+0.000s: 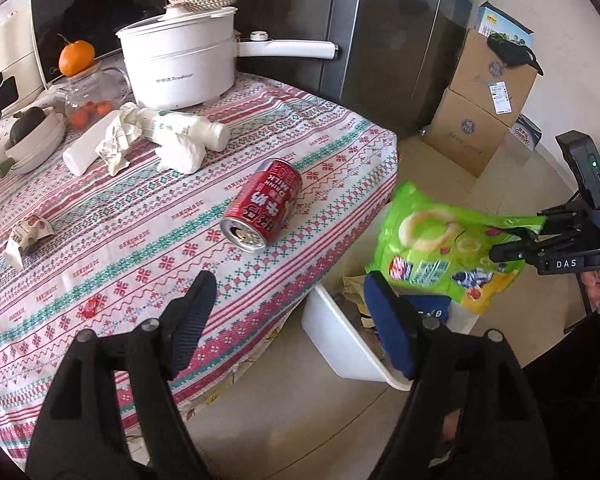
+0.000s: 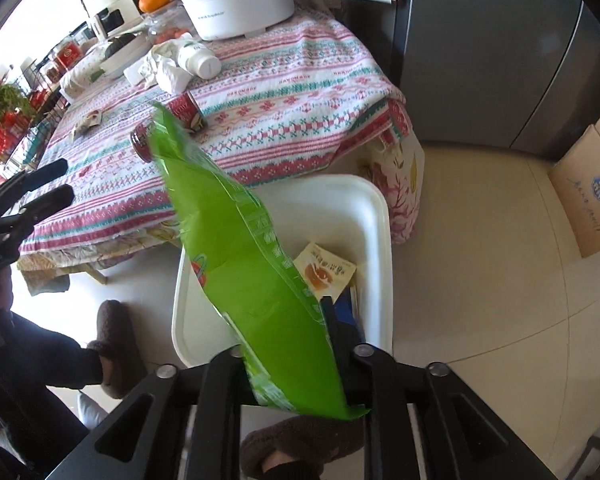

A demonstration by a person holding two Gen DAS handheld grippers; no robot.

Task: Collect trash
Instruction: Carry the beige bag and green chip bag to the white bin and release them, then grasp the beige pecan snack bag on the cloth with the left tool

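My right gripper is shut on a green snack bag and holds it above a white bin on the floor beside the table. The bag, the right gripper and the bin also show in the left wrist view. My left gripper is open and empty over the table's near edge. A red can lies on its side on the patterned tablecloth. Crumpled paper, a white bottle and a small wrapper lie further back.
A white pot, a glass jar with an orange and a bowl stand at the back of the table. Cardboard boxes stand by the dark fridge. The bin holds paper trash. Slippered feet are beside it.
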